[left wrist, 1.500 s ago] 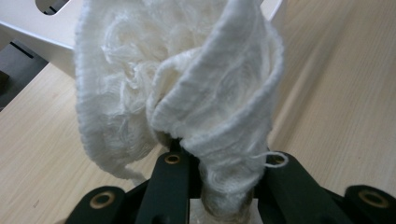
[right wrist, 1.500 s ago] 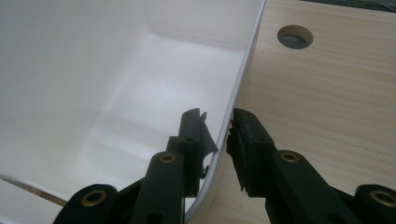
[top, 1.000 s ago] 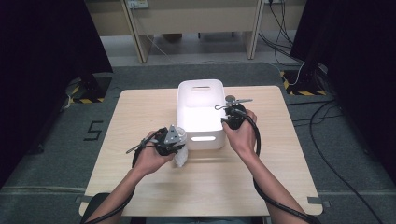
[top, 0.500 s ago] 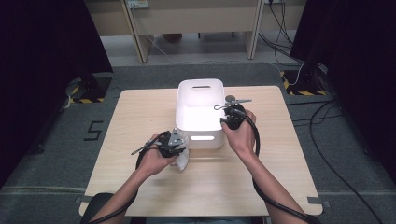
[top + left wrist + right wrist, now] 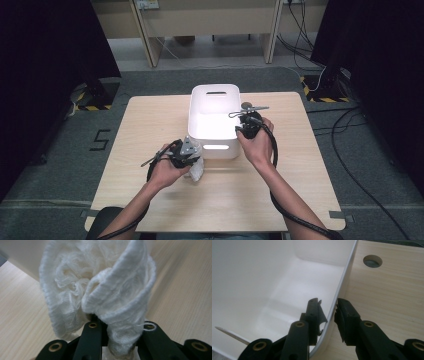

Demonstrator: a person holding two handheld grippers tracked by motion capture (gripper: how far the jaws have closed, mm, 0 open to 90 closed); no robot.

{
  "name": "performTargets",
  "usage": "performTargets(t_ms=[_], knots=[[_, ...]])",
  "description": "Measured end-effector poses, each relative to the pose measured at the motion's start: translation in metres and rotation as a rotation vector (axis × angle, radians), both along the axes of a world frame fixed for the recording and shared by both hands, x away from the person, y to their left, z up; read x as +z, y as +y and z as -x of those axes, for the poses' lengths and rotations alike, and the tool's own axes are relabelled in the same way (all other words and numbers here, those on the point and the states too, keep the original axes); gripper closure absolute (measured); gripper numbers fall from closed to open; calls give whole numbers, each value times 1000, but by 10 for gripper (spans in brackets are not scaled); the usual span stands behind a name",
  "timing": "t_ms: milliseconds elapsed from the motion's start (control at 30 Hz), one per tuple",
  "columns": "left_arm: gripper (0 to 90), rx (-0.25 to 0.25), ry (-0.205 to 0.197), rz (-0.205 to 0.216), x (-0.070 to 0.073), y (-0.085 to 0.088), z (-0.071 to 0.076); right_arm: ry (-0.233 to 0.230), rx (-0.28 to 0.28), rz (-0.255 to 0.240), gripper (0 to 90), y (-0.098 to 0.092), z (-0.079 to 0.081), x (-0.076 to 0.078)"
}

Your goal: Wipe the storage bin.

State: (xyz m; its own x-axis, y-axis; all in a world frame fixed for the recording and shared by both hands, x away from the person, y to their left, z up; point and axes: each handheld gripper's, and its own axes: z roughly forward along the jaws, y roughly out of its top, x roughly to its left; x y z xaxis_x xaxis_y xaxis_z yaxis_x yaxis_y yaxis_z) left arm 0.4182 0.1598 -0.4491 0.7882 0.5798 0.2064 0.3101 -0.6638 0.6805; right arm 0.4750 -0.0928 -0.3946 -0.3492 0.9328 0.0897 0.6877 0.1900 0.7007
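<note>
A crumpled white knitted cloth (image 5: pixel 196 171) (image 5: pixel 100 290) hangs just above the table in front of the white plastic bin's (image 5: pixel 215 89) near left corner. My left gripper (image 5: pixel 192 162) (image 5: pixel 120 327) is shut on its lower bunch. The right gripper (image 5: pixel 240 131) (image 5: pixel 329 307) straddles the bin's right wall (image 5: pixel 347 270) at the rim. One jaw is inside and the other outside, with thin gaps to the wall. The part of the bin's inside that I see holds nothing.
The light wooden table (image 5: pixel 150 120) (image 5: pixel 392 290) has a round cable hole (image 5: pixel 246 105) (image 5: pixel 372 261) just right of the bin. Desks, cables and striped floor markers lie beyond the far edge. Both forearms come in from the near edge.
</note>
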Motion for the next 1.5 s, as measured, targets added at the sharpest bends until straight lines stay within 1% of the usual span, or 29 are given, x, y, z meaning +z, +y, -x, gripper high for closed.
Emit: performTargets(t_ms=[33,167,300,400,600,733,867,967,1300,1433,1500], knots=[[778,0,1,6,2,-1,0,2,-2,-3,722,0,0,0],[778,-1,-17,19,12,-2,1,0,4,-3,712,2,0,0],[778,-4,-34,24,23,-5,2,0,4,-4,707,3,0,0],[778,-13,-40,20,31,-7,3,-2,5,-2,707,3,0,0],[778,-16,-40,13,36,-8,3,-3,7,-1,706,3,0,0],[778,-16,-36,7,37,-9,3,-4,10,1,706,3,0,0],[778,-16,-32,11,36,-9,2,-5,11,2,706,3,0,0],[778,-17,-30,1,34,-11,2,-5,10,0,705,3,0,0],[778,-21,-29,-22,23,-15,3,-7,12,4,702,5,1,0],[778,-26,-22,-44,17,-18,2,-10,15,4,702,5,1,0],[778,-27,-12,-45,13,-19,1,-10,14,2,701,5,1,0]])
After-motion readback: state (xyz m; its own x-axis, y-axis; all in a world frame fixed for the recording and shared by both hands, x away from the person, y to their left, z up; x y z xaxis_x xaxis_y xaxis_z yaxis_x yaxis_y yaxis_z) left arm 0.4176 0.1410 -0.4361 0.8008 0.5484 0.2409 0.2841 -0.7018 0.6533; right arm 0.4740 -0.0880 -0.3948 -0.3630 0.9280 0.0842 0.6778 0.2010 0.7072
